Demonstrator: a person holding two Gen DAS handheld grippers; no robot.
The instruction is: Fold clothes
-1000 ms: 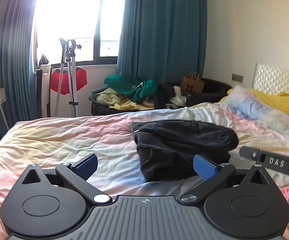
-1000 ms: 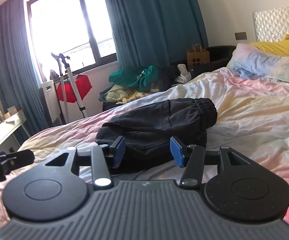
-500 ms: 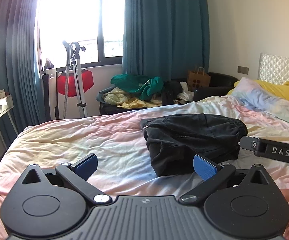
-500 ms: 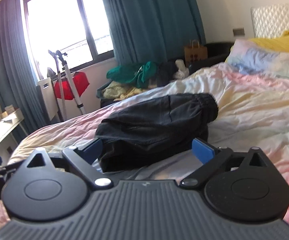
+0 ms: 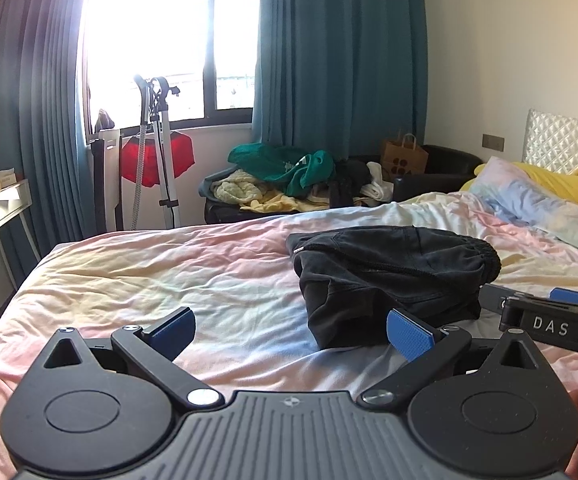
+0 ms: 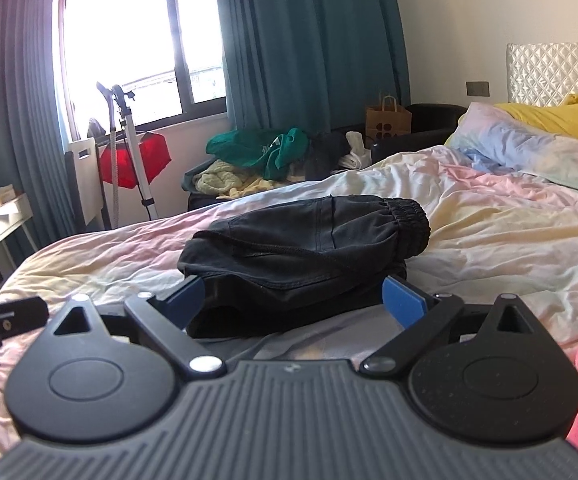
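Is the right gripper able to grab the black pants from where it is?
Probably yes. The right gripper is open and the black pants lie on the bed right ahead of its fingers, with nothing between them.

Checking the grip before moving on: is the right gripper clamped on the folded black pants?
No, the right gripper is open, clear of the folded black pants.

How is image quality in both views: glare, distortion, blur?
Left wrist view: window blown out white, flare over the left curtain, fisheye bending; black garment sharp. Right wrist view: window overexposed too, garment crisp, no motion blur.
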